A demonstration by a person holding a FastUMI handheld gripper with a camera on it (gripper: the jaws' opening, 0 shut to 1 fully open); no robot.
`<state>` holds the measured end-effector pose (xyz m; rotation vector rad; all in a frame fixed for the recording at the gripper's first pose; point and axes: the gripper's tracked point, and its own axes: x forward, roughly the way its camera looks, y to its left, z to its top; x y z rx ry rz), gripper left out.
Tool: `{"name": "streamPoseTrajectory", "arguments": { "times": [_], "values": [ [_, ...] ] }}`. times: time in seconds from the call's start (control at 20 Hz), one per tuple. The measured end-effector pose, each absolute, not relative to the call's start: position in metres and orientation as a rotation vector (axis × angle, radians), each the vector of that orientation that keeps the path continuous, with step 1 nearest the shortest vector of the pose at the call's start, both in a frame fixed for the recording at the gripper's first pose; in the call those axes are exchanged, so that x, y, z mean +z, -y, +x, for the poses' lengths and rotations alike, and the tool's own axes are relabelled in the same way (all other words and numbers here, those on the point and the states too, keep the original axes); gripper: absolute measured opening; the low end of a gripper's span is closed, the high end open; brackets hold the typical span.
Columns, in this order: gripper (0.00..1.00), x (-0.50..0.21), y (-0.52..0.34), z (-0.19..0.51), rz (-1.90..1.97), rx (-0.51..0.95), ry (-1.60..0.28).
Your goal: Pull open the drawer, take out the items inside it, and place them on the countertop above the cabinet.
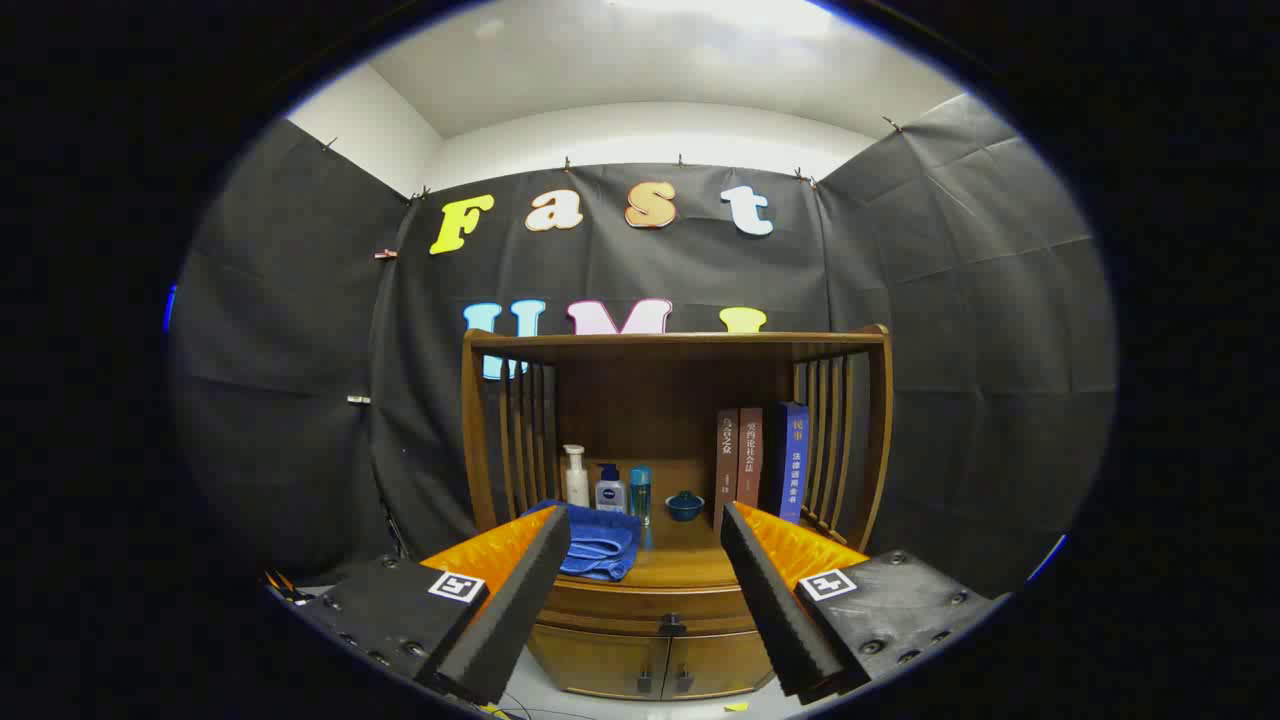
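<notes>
Jaws (645, 600) wide apart and holding nothing, hanging in front of the cabinet (655, 660) with the drawer (650, 605) framed in the gap between the two fingers (520, 600). The drawer is shut, its front flush under the worktop (690, 565), and its small dark knob (672, 626) sits dead centre, between the fingers and a little beyond them. Whatever is inside the drawer is hidden behind that closed front. Below the drawer, two cabinet doors (610, 665) meet in the middle, each with a dark handle near the seam.

Up on the worktop, above the drawer, a folded blue towel (600, 545) lies on the left side, partly behind the left finger. Behind the towel, toward the back of the hutch, stand a white pump bottle (576, 478), a white bottle with a blue cap (610, 490) and a slim teal bottle (640, 492), in a close row. To the right of that row sits a small blue lidded pot (685, 506). Further right, three books (765, 460) stand upright against the slatted side of the hutch (850, 430), two reddish-brown and one blue.
</notes>
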<state>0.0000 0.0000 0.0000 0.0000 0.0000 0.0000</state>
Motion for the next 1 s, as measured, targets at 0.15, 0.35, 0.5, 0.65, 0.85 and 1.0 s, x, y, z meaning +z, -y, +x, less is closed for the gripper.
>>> {"name": "streamPoseTrajectory", "arguments": {
  "times": [0.15, 0.35, 0.5, 0.65, 0.85, 1.0],
  "values": [
    [0.98, 0.002, -0.010, -0.002, 0.002, 0.015, 0.004],
    [0.98, 0.002, -0.021, -0.004, -0.003, 0.035, 0.003],
    [0.98, 0.003, -0.026, -0.006, -0.011, 0.042, 0.004],
    [0.98, 0.004, -0.027, -0.007, -0.012, 0.043, 0.006],
    [0.98, 0.003, -0.027, -0.009, -0.013, 0.043, 0.002],
    [0.98, 0.001, -0.025, -0.009, -0.010, 0.036, -0.003]
  ]
}}
